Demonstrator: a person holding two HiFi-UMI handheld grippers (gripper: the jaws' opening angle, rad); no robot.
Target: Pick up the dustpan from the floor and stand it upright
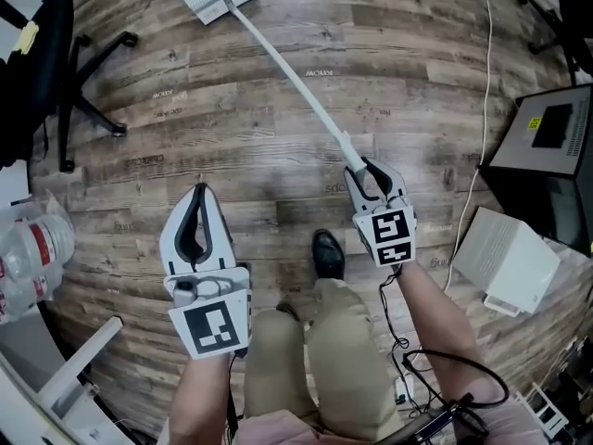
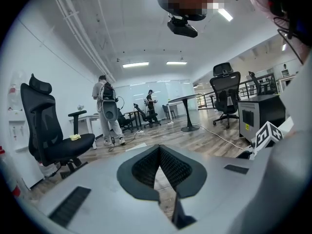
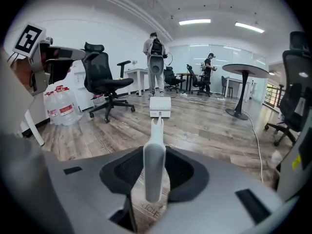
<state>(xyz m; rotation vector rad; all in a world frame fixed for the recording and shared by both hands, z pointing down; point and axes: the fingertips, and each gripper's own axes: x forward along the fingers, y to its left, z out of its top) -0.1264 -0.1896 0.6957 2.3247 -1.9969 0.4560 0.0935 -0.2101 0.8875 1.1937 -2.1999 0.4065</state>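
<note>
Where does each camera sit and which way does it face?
Head view: on the head, steeply down at the floor; forearms, legs, left tongs, right tongs.
Left gripper view: on the left tongs, level toward a black chair; shows its shut, empty jaws.
Right gripper view: on the right tongs, looking along the dustpan its jaws grip.
Shared: dustpan, in head and right gripper views.
</note>
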